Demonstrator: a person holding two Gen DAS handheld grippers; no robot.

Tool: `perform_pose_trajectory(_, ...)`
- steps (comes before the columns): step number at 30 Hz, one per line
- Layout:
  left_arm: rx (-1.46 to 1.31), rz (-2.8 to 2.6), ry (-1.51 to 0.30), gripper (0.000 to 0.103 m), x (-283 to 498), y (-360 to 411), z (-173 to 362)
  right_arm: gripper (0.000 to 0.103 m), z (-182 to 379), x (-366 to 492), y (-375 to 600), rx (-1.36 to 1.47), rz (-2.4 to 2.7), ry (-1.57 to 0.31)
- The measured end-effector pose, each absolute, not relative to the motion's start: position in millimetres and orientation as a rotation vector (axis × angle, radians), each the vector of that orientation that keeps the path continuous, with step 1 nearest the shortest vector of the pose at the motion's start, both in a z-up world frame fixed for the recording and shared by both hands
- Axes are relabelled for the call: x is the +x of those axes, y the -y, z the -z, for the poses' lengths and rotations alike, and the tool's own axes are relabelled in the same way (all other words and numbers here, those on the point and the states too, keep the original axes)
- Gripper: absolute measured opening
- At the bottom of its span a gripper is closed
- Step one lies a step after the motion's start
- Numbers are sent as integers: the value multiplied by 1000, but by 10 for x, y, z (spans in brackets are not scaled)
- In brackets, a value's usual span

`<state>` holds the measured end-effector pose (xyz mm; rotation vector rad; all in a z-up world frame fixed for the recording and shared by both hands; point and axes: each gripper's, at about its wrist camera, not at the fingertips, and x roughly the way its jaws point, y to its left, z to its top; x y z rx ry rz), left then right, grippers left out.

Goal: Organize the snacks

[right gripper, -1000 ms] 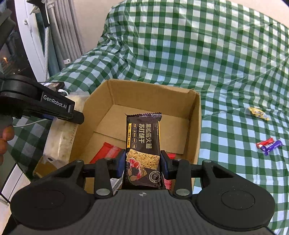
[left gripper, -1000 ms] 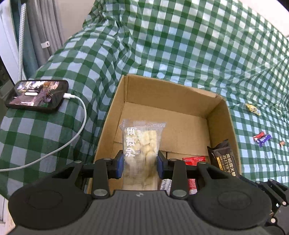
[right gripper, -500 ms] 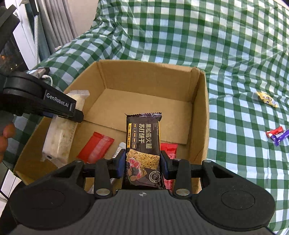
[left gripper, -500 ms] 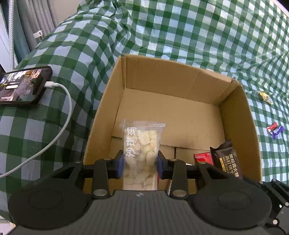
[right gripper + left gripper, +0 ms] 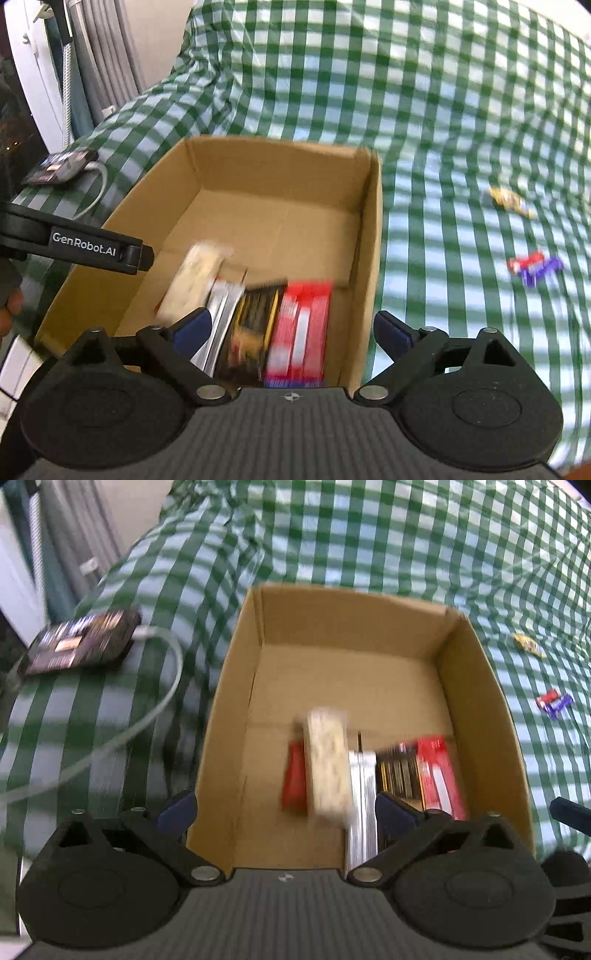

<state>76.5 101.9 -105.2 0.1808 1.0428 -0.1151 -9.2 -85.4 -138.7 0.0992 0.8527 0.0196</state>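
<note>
An open cardboard box (image 5: 236, 686) (image 5: 369, 236) sits on the green checked cloth. My left gripper (image 5: 286, 806) is open and empty above its near edge. The pale cream snack pack (image 5: 327, 764) (image 5: 194, 277) lies blurred in the box, on a red pack (image 5: 294, 786). My right gripper (image 5: 291, 328) is open and empty over the box. The dark cracker pack (image 5: 251, 328) (image 5: 399, 771) lies in the box between a silver pack (image 5: 219, 321) (image 5: 360, 805) and a red pack (image 5: 301, 328) (image 5: 437, 775).
A phone (image 5: 79, 642) (image 5: 61, 166) on a white cable (image 5: 162, 701) lies left of the box. Loose candies lie right of it: a yellow one (image 5: 528, 644) (image 5: 511, 201) and a red and purple pair (image 5: 554, 703) (image 5: 535, 266). Curtains hang at the far left.
Both grippers opened. The cream pack dropped from the left gripper into the box, and the dark cracker pack dropped from the right gripper into the box. Both cameras pulled back a little.
</note>
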Motion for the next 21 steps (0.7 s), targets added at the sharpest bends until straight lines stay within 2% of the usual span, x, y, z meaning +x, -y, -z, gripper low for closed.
perform_pose_trajectory(6, 186, 81, -1096, 103, 346, -1094, 1002, 98, 1250, -518, 769, 110, 1, -841)
perform_pose_trajectory(21, 192, 118, -944, 103, -556, -1056, 479, 102, 725, -1366, 644, 43, 18, -655)
